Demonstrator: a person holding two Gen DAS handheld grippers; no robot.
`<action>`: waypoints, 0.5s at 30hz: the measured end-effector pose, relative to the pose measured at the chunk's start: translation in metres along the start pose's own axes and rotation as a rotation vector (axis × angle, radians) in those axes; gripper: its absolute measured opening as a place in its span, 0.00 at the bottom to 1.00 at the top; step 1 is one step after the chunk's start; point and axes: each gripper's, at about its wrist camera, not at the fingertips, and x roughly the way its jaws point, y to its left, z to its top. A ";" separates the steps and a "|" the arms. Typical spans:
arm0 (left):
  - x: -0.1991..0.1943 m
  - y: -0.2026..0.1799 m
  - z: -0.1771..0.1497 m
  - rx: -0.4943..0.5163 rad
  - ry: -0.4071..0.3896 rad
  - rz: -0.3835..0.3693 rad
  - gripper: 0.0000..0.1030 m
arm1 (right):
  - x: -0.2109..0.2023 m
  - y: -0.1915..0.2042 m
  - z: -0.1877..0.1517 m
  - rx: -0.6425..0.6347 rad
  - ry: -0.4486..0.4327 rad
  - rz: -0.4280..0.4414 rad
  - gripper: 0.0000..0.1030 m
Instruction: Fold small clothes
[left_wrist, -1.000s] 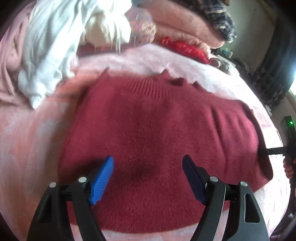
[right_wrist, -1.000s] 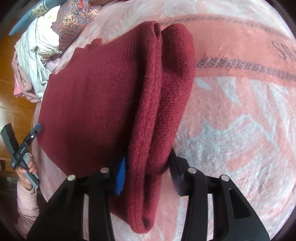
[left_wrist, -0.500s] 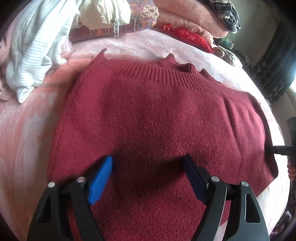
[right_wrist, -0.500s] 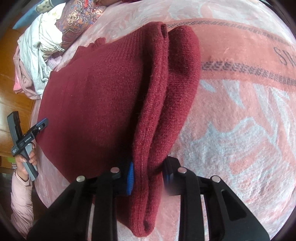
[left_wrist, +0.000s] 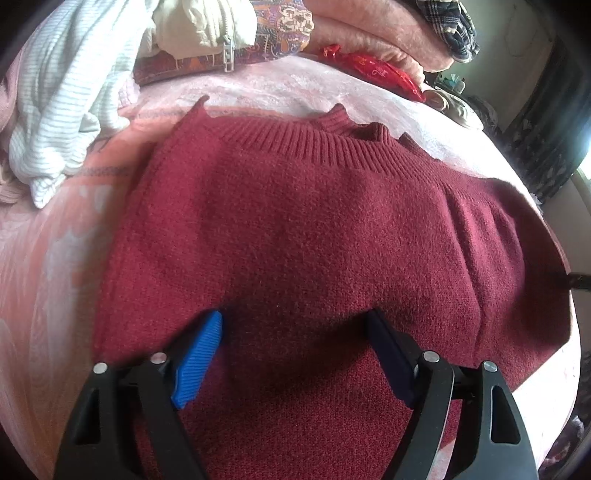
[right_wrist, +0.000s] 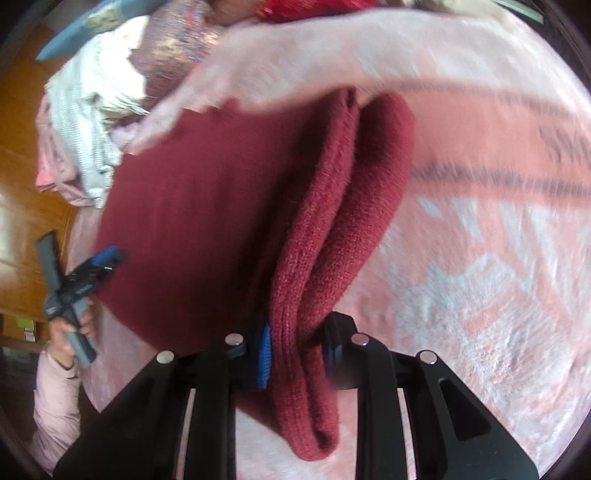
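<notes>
Now sweater edge pinched between right gripper fingers

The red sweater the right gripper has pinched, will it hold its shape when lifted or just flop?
Probably flop: the sweater is soft knit, and its bunched edge already hangs limp below the right gripper. It looks thick, so likely weighty for cloth. The fuzzy knit should not slip easily from the ribbed pads.

Pink patterned blanket, white striped garment, red packet, plaid cloth, wooden floor
</notes>
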 end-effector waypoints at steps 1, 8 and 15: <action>0.000 0.000 0.000 -0.001 0.001 -0.001 0.78 | -0.003 0.013 0.003 -0.023 -0.003 -0.005 0.20; -0.001 0.006 0.002 -0.028 0.011 -0.032 0.78 | 0.012 0.117 0.019 -0.227 0.040 -0.052 0.20; -0.003 0.011 0.002 -0.043 0.011 -0.061 0.78 | 0.069 0.187 0.023 -0.320 0.107 -0.078 0.20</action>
